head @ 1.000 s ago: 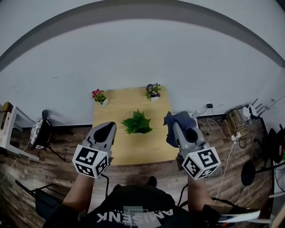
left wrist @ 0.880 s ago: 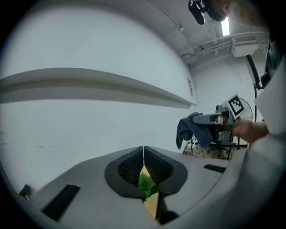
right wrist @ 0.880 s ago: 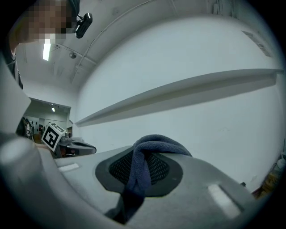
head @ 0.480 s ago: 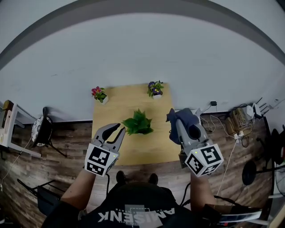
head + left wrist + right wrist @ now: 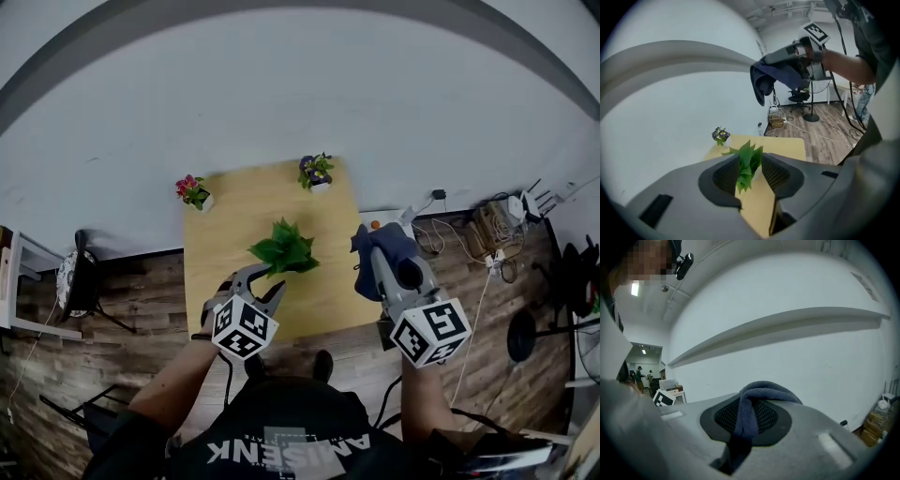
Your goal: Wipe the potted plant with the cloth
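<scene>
Left tool (image 5: 267, 279) has dropped toward the plant (image 5: 283, 249), jaws just opened wide, leaves between them. Right tool (image 5: 375, 261) grips the cloth (image 5: 386, 244).

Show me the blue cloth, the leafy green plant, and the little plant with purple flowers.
blue cloth (image 5: 378, 246), head view, bunched upper fold.
green potted plant (image 5: 282, 251), head view, middle leaves.
purple-flowered plant (image 5: 316, 169), head view, its blossoms.

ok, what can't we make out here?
Pot of the green leafy plant: leaves mostly cover it in the head view, a jaw in the left gripper view.
Left gripper, jaws just opened, leaves seen between them: touching or not, unclear in both.
Dark blue cloth: lower end behind the right gripper, shut on it, in its view.
</scene>
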`<state>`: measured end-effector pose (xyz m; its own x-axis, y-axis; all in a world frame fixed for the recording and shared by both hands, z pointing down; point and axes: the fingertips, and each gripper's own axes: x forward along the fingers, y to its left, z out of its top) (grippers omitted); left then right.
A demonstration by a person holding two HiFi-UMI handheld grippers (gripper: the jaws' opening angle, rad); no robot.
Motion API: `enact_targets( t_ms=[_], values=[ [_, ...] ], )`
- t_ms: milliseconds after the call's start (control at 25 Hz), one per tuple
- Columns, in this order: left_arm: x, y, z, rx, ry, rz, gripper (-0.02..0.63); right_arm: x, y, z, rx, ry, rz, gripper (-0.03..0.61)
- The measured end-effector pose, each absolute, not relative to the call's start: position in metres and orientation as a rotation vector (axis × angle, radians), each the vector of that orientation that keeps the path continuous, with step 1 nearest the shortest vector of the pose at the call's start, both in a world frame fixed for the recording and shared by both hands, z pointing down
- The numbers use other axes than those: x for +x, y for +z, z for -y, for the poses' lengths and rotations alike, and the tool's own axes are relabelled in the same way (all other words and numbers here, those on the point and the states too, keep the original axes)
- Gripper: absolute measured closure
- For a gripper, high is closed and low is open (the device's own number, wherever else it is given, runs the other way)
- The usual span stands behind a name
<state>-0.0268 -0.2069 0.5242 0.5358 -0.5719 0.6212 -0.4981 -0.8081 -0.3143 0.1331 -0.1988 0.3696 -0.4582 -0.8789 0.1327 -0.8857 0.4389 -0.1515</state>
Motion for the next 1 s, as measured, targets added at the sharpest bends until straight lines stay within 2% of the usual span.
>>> enact_targets(
  t_ms=[320,1000],
  values=[
    [-0.008,0.599,0.209,-2.496,-1.409,-0.747,0.497,0.154,0.389,0.186,1.717,0.392,2.556,0.534],
    [0.008,0.669,0.247,-2.243,-1.613,-0.582,0.497,0.195,0.436,0.159,1.843,0.533,2.434,0.534]
  ],
)
